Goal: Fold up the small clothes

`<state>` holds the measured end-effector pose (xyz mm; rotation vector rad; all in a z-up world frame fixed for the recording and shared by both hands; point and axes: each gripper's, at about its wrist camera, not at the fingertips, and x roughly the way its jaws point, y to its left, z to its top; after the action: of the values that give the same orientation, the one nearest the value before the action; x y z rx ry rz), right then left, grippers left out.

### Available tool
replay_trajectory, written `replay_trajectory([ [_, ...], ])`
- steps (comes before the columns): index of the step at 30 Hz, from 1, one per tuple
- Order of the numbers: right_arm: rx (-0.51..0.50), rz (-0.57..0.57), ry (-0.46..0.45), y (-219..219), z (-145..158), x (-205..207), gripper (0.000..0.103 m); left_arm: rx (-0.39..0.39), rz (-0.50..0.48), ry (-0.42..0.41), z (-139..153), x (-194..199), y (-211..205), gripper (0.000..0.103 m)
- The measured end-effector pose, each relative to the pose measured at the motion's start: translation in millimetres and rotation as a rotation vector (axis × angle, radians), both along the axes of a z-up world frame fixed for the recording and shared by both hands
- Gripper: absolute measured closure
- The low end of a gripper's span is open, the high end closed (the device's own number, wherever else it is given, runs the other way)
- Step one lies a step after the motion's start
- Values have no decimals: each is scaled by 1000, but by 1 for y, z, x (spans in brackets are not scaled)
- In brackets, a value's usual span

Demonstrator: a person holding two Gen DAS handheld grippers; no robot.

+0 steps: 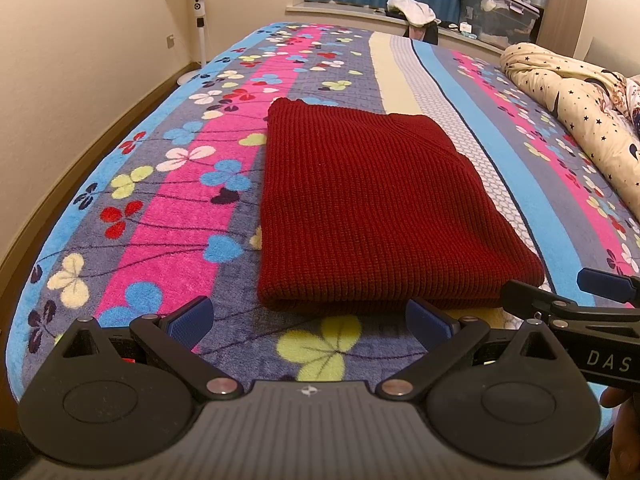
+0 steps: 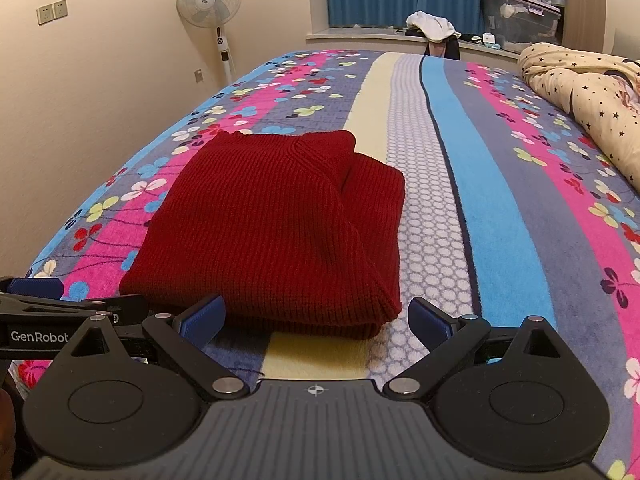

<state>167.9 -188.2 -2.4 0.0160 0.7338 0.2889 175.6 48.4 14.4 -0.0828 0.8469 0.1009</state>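
Red knit sweater [image 1: 372,208] folded, just beyond open left gripper [image 1: 308,318].

The near edge of the bed [image 1: 132,240] disappears behind the left gripper [image 1: 308,320] in the left wrist view, and behind the right gripper [image 2: 316,320] in the right wrist view. The right gripper [image 1: 592,292] is cut off by the left view's right edge. The sweater's [image 2: 272,224] underside and inner layers are hidden. The quilt [image 2: 588,92] runs off the frame. The contents of the storage box [image 2: 520,20] are too small to make out.
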Motion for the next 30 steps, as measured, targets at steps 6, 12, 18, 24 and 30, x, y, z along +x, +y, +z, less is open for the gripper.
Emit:
replay_trajectory([
  [6,1,1,2,-1,-1,0,5,0,0,0,0,0,0,1],
  [12,2,1,3,-1,0,0,5,1,0,0,0,0,0,1],
  [18,3,1,5,-1,-1,0,5,1,0,0,0,0,0,1],
  [24,3,2,7,-1,-2,-1,5,1,0,0,0,0,0,1],
  [30,3,2,8,-1,-2,-1,5,2,0,0,0,0,0,1],
])
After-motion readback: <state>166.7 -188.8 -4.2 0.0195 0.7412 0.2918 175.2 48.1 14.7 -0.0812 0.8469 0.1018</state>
